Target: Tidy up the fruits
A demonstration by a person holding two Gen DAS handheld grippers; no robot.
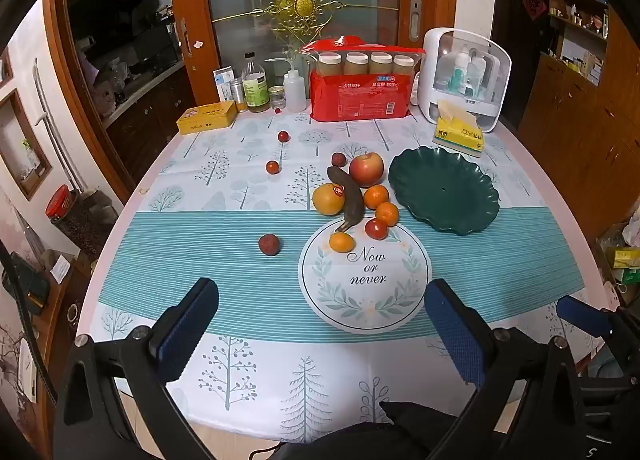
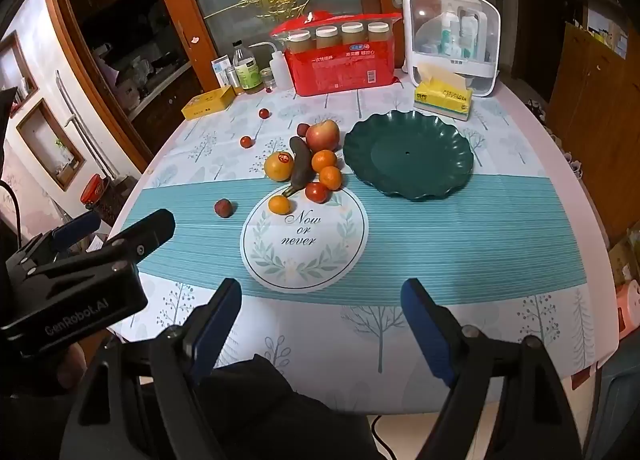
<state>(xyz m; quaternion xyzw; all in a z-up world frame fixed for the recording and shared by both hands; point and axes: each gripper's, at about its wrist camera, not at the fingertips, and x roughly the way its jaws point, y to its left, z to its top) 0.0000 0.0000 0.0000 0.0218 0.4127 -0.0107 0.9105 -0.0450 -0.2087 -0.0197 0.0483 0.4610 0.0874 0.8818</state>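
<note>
Fruit lies grouped mid-table: a red apple [image 1: 366, 169], a dark overripe banana [image 1: 348, 195], a large orange [image 1: 328, 199] with a sticker, several small tangerines [image 1: 376, 196] and a red round fruit [image 1: 376, 228]. Small red dates are scattered to the left, one of them [image 1: 269, 244] on the striped band. An empty green scalloped plate [image 1: 444, 189] [image 2: 408, 153] sits right of the pile. My left gripper [image 1: 323, 292] hovers open above the near table edge, holding nothing. My right gripper [image 2: 321, 288] is also open and empty, well short of the apple [image 2: 323, 135].
A round "Now or never" mat [image 1: 366, 276] lies under the nearest fruit. At the back stand a red package [image 1: 360, 93] of jars, bottles [image 1: 255, 85], a yellow tin [image 1: 207, 117], a tissue pack [image 1: 458, 131] and a white storage case [image 1: 466, 73]. Wooden cabinets flank the table.
</note>
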